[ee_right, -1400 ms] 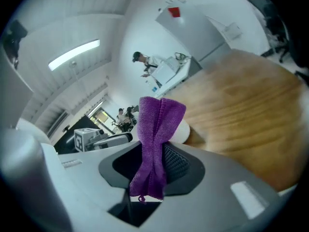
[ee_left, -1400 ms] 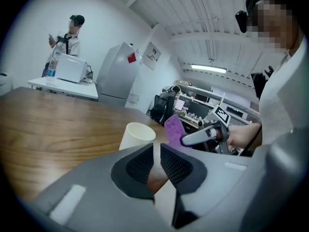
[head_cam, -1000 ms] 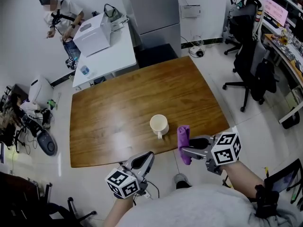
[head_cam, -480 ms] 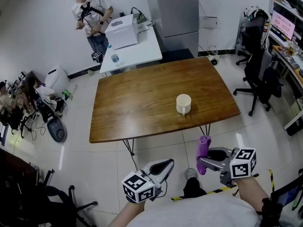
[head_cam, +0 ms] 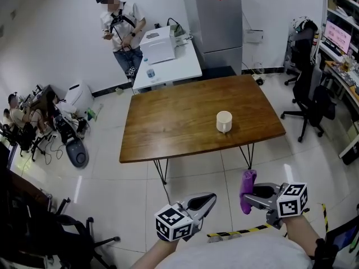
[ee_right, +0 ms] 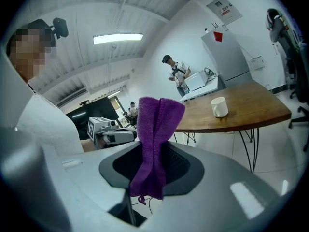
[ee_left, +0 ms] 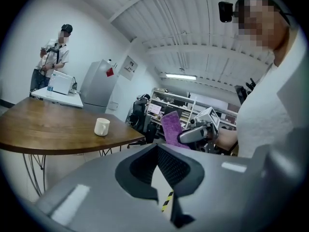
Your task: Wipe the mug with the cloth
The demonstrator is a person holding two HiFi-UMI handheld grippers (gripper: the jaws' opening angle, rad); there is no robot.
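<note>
A cream mug (head_cam: 224,121) stands upright on the wooden table (head_cam: 168,122), near its right front part, handle toward me. Both grippers hang over the floor, well short of the table. My right gripper (head_cam: 250,192) is shut on a purple cloth (head_cam: 247,190) that sticks up and droops from its jaws; the right gripper view shows the cloth (ee_right: 155,139) pinched, with the mug (ee_right: 218,107) far beyond. My left gripper (head_cam: 208,199) is shut with nothing in it. In the left gripper view, the mug (ee_left: 101,126) is distant and the cloth (ee_left: 170,127) is to the right.
A person (head_cam: 120,24) stands at the back by a white table (head_cam: 168,66) with a white box on it. A grey cabinet (head_cam: 219,21) is behind, black office chairs (head_cam: 305,94) at the right, clutter on the floor at the left, striped tape (head_cam: 230,234) near my feet.
The view has backed away from the table: the mug, within reach a second ago, is now far off. Both grippers went from the table edge to over the floor, cloth still held.
</note>
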